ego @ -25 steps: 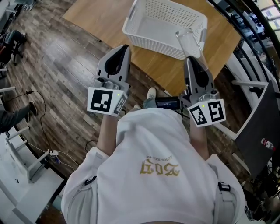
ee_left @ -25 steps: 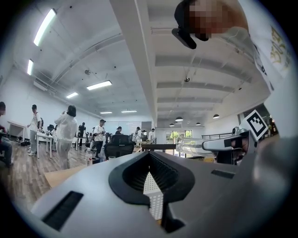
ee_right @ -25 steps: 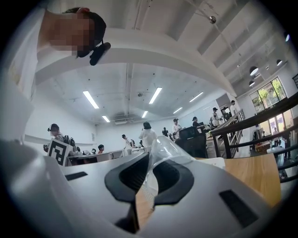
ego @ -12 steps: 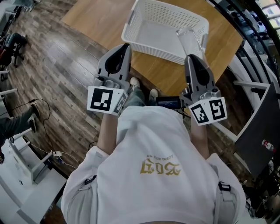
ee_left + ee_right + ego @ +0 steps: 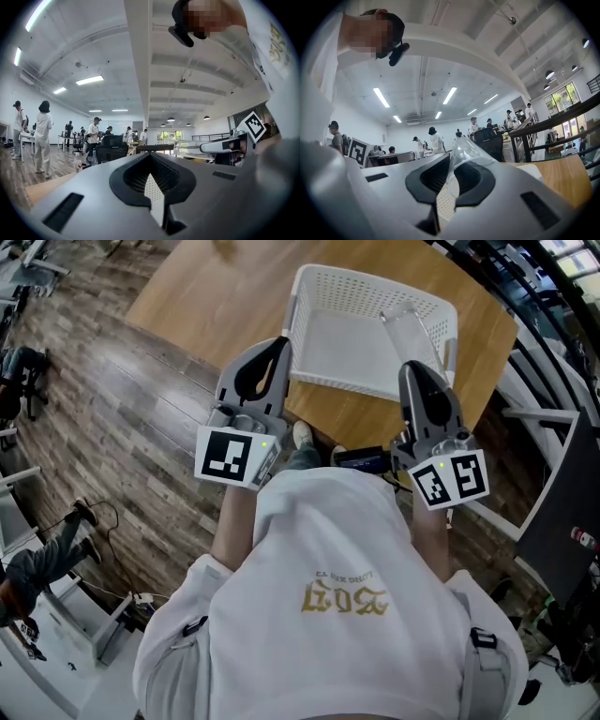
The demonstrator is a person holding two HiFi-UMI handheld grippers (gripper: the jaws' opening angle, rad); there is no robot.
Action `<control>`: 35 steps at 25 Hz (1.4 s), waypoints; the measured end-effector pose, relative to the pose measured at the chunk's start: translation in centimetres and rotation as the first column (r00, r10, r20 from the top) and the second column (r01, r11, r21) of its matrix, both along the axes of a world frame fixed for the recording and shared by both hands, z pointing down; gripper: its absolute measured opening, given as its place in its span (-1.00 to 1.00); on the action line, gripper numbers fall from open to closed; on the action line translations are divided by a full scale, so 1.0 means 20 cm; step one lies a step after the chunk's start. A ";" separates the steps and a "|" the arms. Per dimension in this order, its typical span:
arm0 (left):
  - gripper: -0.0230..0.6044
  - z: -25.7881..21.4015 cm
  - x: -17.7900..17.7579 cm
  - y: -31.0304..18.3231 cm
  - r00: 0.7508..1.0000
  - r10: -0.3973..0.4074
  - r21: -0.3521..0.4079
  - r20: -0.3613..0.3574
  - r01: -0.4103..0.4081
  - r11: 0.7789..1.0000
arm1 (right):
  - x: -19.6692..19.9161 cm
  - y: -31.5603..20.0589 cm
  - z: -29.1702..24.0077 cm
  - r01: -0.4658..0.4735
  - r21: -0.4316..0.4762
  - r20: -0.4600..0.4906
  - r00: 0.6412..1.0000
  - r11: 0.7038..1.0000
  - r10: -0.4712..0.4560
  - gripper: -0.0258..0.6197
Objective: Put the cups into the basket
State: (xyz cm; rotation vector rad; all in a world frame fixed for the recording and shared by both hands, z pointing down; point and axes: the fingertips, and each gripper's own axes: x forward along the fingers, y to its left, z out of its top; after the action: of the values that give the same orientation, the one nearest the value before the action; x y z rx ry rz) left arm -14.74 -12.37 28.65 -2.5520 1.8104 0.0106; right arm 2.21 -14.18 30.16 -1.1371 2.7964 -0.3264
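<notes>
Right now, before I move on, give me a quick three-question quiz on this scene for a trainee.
1. Fill the gap: the right gripper is shut on a ____.
2. True or false: the left gripper has its jaws wide apart.
3. Short answer: what does the white basket stand on?

Key:
1. Clear plastic cup, clamped between the jaws.
2. False. Its jaws are together with nothing between them.
3. The wooden table.
</notes>
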 end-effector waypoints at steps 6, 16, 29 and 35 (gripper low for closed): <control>-0.90 0.02 -0.06 -0.16 0.998 0.061 -0.008 -0.012 -0.061 0.998 | -0.06 -0.08 0.00 -0.045 0.008 -0.024 0.999 0.999 0.045 -0.83; -0.90 0.08 -0.08 -0.27 0.993 0.115 -0.051 -0.027 -0.116 0.992 | -0.08 -0.12 0.06 -0.055 -0.039 -0.059 0.997 0.998 0.053 -0.83; -0.90 0.15 0.08 -0.47 0.985 0.173 -0.105 -0.005 -0.172 0.979 | 0.07 -0.27 0.10 -0.063 -0.062 -0.114 0.992 0.996 0.056 -0.83; -0.90 0.24 0.13 -0.52 0.967 0.245 -0.160 0.073 -0.231 0.960 | 0.11 -0.28 0.19 -0.041 -0.073 -0.211 0.977 0.997 0.024 -0.83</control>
State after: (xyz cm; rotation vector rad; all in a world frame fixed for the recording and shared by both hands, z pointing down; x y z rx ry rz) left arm -12.05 -22.69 33.41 -2.8061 1.5166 -0.2462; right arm 4.40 -19.78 33.87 -1.3047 2.9657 -0.3315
